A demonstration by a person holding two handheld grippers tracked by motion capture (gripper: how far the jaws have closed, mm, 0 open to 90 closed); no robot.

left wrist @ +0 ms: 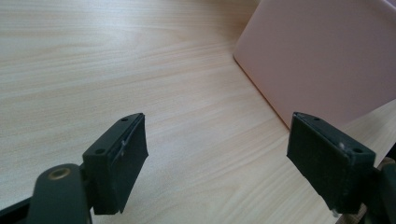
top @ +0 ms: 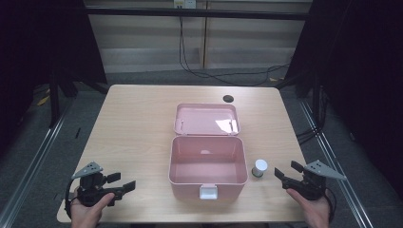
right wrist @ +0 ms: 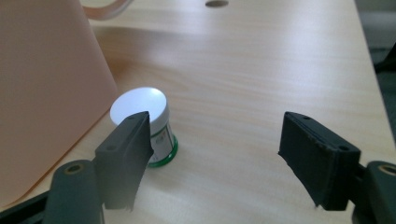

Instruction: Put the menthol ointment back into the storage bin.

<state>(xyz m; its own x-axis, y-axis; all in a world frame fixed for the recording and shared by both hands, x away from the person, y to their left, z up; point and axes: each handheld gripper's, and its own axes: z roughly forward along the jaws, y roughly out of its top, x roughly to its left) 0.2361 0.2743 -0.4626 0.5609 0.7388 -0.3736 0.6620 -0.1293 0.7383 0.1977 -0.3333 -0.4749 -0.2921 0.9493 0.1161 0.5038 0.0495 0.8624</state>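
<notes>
My worktop [top: 142, 123] was pale wood; on it stood an open pink box [top: 207, 166] and, just beside it, a small jar [top: 259, 167].

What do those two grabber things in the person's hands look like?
Both are black. The left gripper and right gripper each carry a grey three-cornered plate on top and end in two flat, blocky black jaws with small screw holes. Thin dark cables trail back by the wrists. No sleeves show on the forearms.

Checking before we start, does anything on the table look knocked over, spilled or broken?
Nothing stands out. The pink box sits open and empty, its lid laid back flat. The small jar stands upright beside the box, cap on. Both the left gripper and right gripper are open and hold nothing.
</notes>
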